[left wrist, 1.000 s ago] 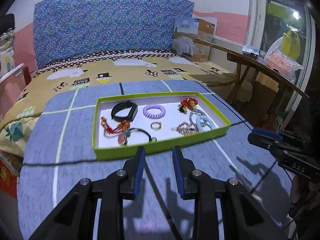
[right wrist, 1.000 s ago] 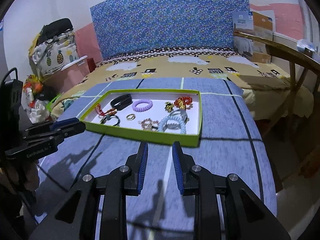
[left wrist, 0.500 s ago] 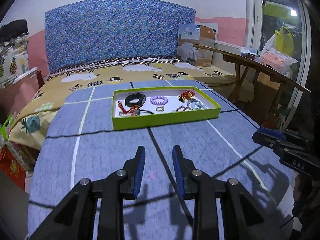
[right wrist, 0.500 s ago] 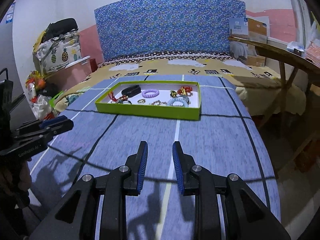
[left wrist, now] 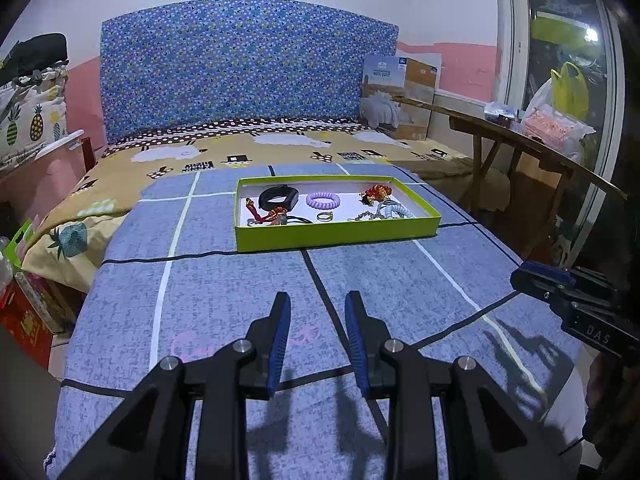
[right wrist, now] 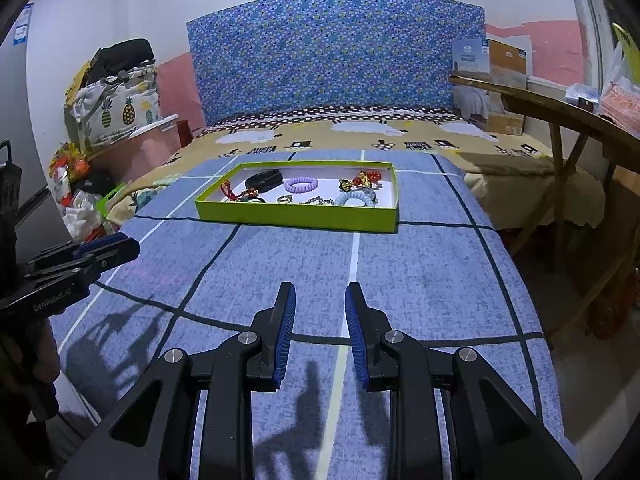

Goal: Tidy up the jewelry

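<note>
We hold the left gripper [left wrist: 316, 312] and right gripper [right wrist: 320, 304] empty, jaws partly apart, over the near end of the blue quilt [left wrist: 240, 288]. The green tray [left wrist: 336, 236] sits mid-quilt, well ahead, jewelry loose inside. The pieces look light and small; the purple coil tie [left wrist: 323, 200] is soft, so pinch its rim. The tray walls hem in reach; the quilt around it is open.

Blue checked blanket [left wrist: 224, 292] is noted as matt, rough-woven cloth. Green tray [left wrist: 336, 236] appears to be smooth card — matt. Left gripper [left wrist: 314, 332] is seen in matt black plastic, with ribbed blue pads — bolts shiny metal.
</note>
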`<state>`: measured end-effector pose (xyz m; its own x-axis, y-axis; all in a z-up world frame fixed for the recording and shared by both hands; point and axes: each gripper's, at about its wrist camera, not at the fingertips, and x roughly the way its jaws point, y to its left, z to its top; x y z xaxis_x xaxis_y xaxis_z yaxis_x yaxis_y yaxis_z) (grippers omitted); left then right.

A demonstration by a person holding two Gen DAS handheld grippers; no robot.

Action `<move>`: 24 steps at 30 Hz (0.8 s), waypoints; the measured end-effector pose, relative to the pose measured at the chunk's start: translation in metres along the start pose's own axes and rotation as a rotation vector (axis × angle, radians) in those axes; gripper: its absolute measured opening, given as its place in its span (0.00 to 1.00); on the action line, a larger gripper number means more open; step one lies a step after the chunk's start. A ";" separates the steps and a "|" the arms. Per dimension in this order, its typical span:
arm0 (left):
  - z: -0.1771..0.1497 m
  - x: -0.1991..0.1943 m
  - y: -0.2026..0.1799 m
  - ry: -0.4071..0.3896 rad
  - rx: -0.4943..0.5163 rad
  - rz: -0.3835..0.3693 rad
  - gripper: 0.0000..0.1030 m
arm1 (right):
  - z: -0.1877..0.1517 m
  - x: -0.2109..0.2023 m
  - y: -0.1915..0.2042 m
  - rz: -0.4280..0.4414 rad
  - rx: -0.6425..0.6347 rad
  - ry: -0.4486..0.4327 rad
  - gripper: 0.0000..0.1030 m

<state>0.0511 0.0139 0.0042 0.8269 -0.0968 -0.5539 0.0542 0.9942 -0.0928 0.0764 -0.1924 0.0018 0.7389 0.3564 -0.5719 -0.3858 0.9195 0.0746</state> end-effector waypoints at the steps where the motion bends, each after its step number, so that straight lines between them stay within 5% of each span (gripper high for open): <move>1: 0.000 0.000 -0.001 0.000 0.002 -0.001 0.28 | 0.000 -0.001 0.000 -0.002 -0.001 -0.001 0.26; 24: -0.002 0.005 -0.001 0.011 0.015 0.015 0.28 | 0.000 0.003 0.000 0.005 -0.005 0.017 0.26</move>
<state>0.0536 0.0122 -0.0002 0.8217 -0.0820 -0.5640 0.0498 0.9961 -0.0723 0.0785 -0.1910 0.0004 0.7278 0.3578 -0.5851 -0.3922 0.9170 0.0729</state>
